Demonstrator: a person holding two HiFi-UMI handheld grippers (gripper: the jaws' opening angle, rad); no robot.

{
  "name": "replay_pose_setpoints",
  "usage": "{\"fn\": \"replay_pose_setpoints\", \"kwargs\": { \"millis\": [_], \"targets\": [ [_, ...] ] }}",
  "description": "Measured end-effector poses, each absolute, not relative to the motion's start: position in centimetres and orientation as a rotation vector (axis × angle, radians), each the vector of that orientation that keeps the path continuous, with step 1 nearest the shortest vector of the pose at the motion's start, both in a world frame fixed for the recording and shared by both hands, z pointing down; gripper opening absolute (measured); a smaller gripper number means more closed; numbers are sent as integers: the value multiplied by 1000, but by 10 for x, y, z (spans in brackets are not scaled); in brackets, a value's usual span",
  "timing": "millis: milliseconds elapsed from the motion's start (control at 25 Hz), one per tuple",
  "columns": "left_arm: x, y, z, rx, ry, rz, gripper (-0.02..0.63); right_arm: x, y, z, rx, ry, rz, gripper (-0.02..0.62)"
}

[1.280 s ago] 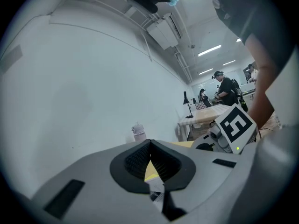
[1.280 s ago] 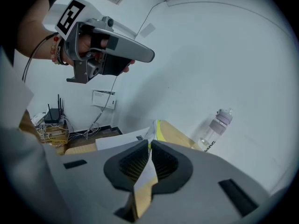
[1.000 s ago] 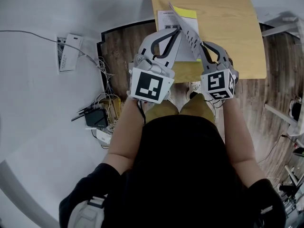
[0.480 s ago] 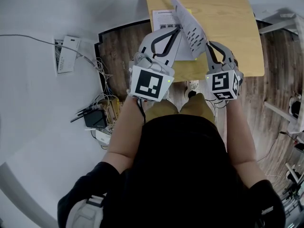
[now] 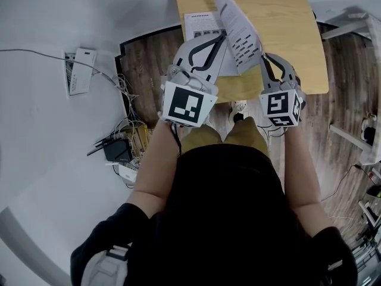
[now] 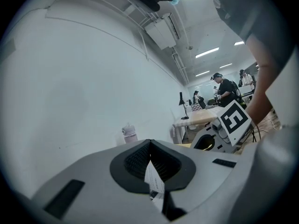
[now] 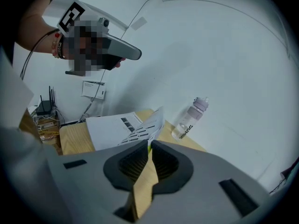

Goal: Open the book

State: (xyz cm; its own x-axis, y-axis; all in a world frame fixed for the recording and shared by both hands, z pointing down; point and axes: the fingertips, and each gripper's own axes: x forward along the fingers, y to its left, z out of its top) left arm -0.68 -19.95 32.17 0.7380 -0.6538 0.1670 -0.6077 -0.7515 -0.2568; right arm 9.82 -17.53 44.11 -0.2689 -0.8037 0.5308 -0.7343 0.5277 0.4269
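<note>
The book [image 5: 202,24] lies open on the wooden table [image 5: 286,34], white printed pages up. My left gripper [image 5: 221,37] reaches over its near left part; in the left gripper view the left gripper [image 6: 150,146] is shut on a white printed sheet [image 6: 153,181]. My right gripper [image 5: 261,57] is shut on the near edge of a lifted page [image 5: 239,34], which stands up and leans right. In the right gripper view that page [image 7: 150,125] rises from the right gripper's [image 7: 149,144] closed jaws, over the flat pages [image 7: 110,127].
A clear bottle [image 7: 189,120] stands at the table's far side, by the white wall. Left of the table, on the floor, are a router [image 5: 116,149], tangled cables and a wall power strip [image 5: 77,70]. The table's near edge is just ahead of both grippers.
The right gripper has moved right with the page, which has swung up and over, now showing its printed face and hiding the yellow part seen earlier. The left gripper has stayed on the book.
</note>
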Motion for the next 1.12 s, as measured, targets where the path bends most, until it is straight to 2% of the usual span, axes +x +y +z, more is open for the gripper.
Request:
{"fn": "replay_pose_setpoints", "kwargs": {
  "millis": [1120],
  "targets": [
    [31, -200, 337, -2790, 978, -386, 11, 136, -163, 467, 1216, -2014, -66, 46]
  ]
}}
